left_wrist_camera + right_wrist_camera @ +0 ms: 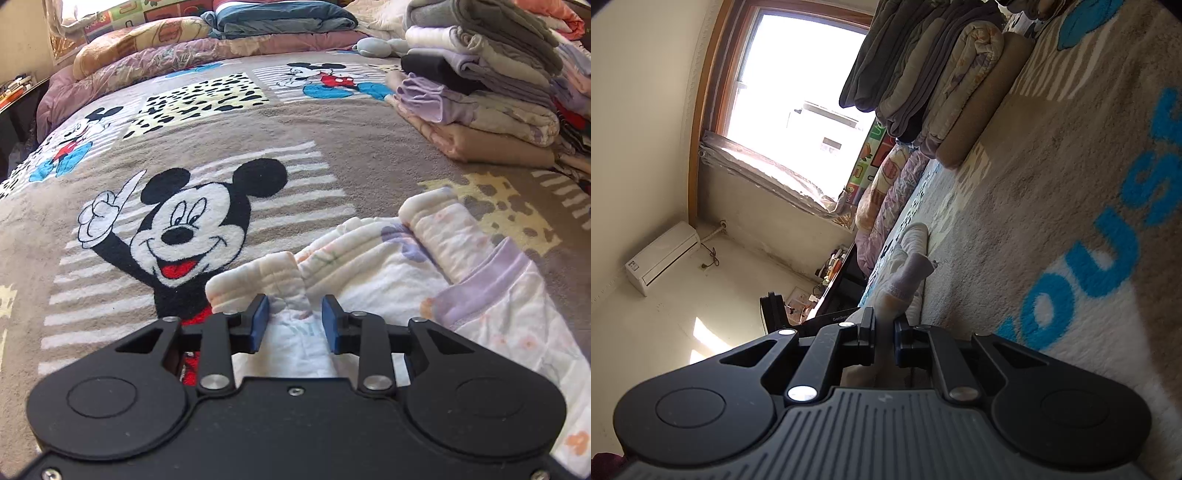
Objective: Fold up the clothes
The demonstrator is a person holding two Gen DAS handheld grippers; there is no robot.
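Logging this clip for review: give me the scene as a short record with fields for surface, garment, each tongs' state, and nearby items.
surface: cartoon-mouse blanket on a bed
garment: white floral pyjama piece with lilac trim, lying crumpled on the blanket
left tongs: open, straddling a raised fold of the garment, not clamped
right tongs: shut on the garment's edge, camera rolled sideways
nearby: stack of folded clothes at far right; window

A bed covered by a Mickey Mouse blanket [229, 122] carries a white floral garment [388, 266] just beside the big Mickey print [192, 236], a stack of folded clothes [480, 85] beyond it, and perhaps rolled quilts [177, 55] farther back.
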